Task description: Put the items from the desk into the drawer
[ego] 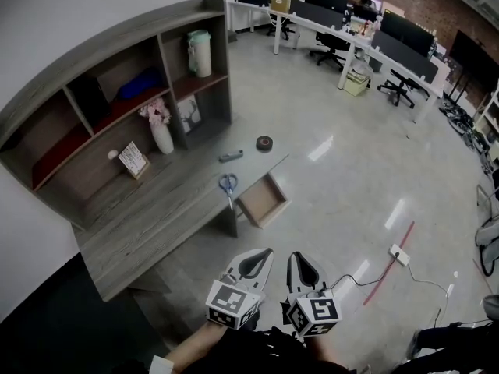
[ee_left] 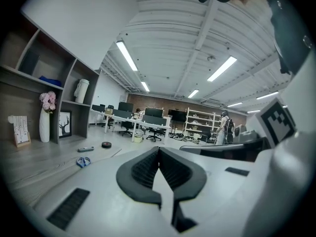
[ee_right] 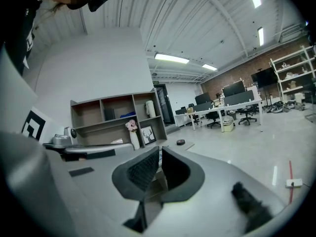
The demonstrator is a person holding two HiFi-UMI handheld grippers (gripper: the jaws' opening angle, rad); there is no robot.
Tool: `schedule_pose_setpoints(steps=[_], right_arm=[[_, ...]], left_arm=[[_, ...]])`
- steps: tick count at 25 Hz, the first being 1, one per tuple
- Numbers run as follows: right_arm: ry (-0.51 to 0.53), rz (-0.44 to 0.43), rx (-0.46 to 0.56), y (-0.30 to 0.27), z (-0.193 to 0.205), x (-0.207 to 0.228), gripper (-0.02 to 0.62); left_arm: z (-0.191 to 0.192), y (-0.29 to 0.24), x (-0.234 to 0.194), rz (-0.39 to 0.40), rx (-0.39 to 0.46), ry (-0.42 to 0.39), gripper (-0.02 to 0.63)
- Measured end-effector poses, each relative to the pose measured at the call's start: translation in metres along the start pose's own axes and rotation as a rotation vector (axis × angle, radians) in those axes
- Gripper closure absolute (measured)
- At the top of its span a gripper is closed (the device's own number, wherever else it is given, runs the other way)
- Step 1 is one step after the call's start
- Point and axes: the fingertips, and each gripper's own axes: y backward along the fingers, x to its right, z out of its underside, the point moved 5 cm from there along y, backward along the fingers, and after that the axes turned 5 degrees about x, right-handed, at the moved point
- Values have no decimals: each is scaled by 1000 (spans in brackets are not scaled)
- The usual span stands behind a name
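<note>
One long grey desk point(ego: 148, 216) stood against the white wall, with a curved shelf unit point(ego: 117, 41) along its back edge. Rows of office workstations point(ego: 374, 41) filled the far side of the room.

Drawer point(ego: 263, 199): pulled out from under the desk's front edge near its right end, standing open.

Left gripper point(ego: 267, 253) and right gripper point(ego: 295, 256): side by side low in the head view, over the floor and well apart from the desk. Each gripper's own view showed its ribbed pads brought together at the tips with nothing between them. Both pointed roughly level toward the desk.

Shelf contents:
- a pale flask point(ego: 199, 53), upright in the upper right compartment
- a blue object point(ego: 140, 84) in the compartment to its left
- a framed picture point(ego: 188, 115) in the lower right compartment

On the desktop, a white vase point(ego: 163, 139) with pink flowers stood in front of the shelves. A small card stand point(ego: 133, 160) was to its left.

Task items, all on the right part of the desktop:
- Dark tape roll point(ego: 264, 142), flat near the desk's far right corner.
- Blue-handled scissors point(ego: 228, 183), at the front edge just beside the open drawer.
- Small grey item point(ego: 231, 157), between scissors and tape roll and touching neither. It was possibly a marker, but too small to tell.
</note>
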Motion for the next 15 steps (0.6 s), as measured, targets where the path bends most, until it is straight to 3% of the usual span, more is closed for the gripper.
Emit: schedule_pose_setpoints(steps=[15], right_arm=[[-25, 45, -14, -73, -4, 2, 584]], left_arm=[[-5, -37, -63, 44, -10, -2, 597]])
